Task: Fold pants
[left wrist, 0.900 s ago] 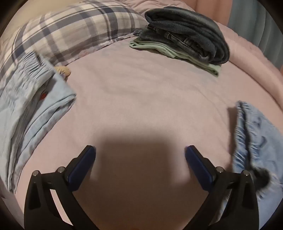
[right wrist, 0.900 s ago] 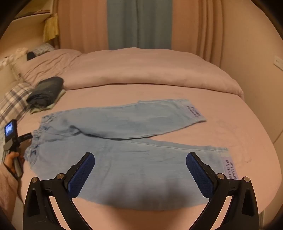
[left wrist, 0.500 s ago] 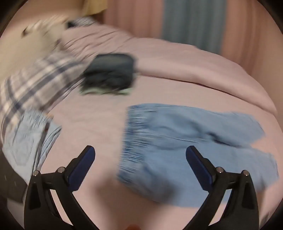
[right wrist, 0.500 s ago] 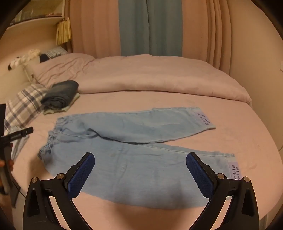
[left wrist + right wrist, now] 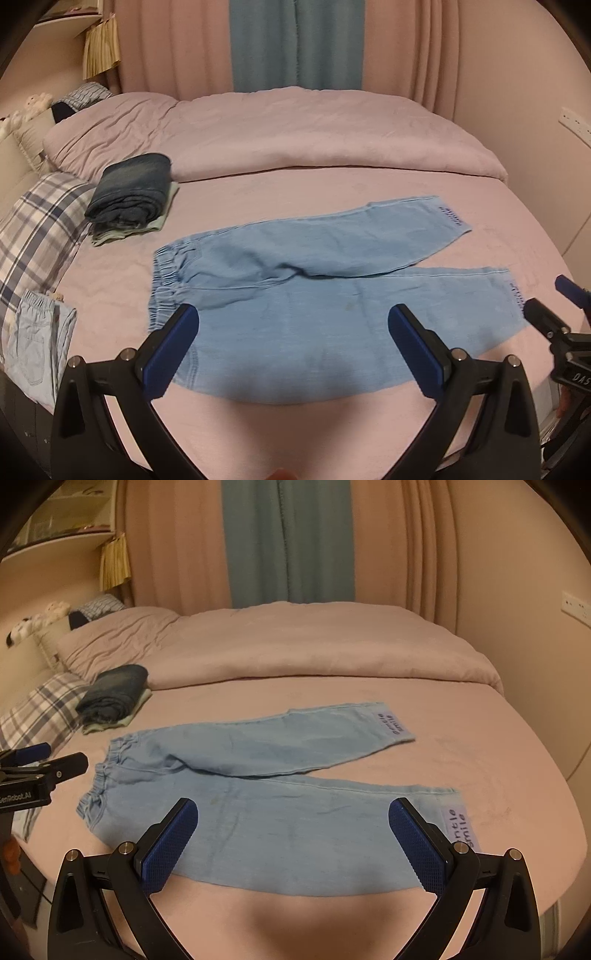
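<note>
Light blue pants [image 5: 314, 295] [image 5: 266, 801] lie flat on the pink bed, elastic waist to the left, both legs stretching right and spread apart at the cuffs. My left gripper [image 5: 293, 328] hovers open above the near edge of the pants, nothing between its blue pads. My right gripper [image 5: 293, 819] is open too, held over the near leg and empty. In the left wrist view the right gripper [image 5: 565, 314] shows at the far right beyond the near cuff. In the right wrist view the left gripper [image 5: 37, 764] shows at the far left beside the waistband.
A stack of folded dark jeans on a pale green garment [image 5: 129, 199] [image 5: 110, 698] sits back left. A plaid pillow [image 5: 37, 229] and another folded light blue garment [image 5: 37, 343] lie at the left edge. A rolled pink duvet [image 5: 295, 136] spans the back.
My left gripper swung right, from facing the pillow and the folded stack to facing the spread pants. The right gripper's view pulled back a little and shifted right; the pants lie as before.
</note>
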A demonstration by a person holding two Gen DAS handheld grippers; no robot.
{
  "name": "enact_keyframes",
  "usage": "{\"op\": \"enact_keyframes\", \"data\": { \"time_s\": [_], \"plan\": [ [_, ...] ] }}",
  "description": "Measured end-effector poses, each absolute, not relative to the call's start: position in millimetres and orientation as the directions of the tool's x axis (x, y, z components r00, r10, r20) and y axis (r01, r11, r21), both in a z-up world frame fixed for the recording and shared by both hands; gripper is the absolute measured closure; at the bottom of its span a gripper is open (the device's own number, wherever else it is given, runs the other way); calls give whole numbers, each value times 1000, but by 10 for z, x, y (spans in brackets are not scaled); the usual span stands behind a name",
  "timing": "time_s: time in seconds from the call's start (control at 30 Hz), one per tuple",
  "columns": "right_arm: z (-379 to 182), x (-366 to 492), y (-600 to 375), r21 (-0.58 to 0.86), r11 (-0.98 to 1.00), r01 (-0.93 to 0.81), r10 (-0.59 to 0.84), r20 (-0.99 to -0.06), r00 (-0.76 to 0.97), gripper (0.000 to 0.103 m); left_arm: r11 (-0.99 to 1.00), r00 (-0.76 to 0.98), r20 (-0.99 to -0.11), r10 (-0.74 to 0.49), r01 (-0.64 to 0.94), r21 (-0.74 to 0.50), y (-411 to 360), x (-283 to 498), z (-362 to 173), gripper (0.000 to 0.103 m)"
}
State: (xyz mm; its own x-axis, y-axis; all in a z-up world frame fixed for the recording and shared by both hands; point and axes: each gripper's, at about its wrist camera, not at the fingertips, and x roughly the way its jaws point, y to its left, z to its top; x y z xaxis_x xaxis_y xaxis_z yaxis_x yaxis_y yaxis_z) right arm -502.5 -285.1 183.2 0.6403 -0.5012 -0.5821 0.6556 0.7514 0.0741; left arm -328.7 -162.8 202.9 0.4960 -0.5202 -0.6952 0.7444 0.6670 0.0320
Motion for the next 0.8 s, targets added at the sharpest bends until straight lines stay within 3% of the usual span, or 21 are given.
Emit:
{"op": "enact_keyframes", "data": {
  "time_s": [0.8],
  "plan": [
    [1740, -5083, -2827, 80, 761, 644, -492, -576, 653, 0, 646, 493, -704, -511, 760, 64, -1624, -3436, 1977, 0]
  ]
}}
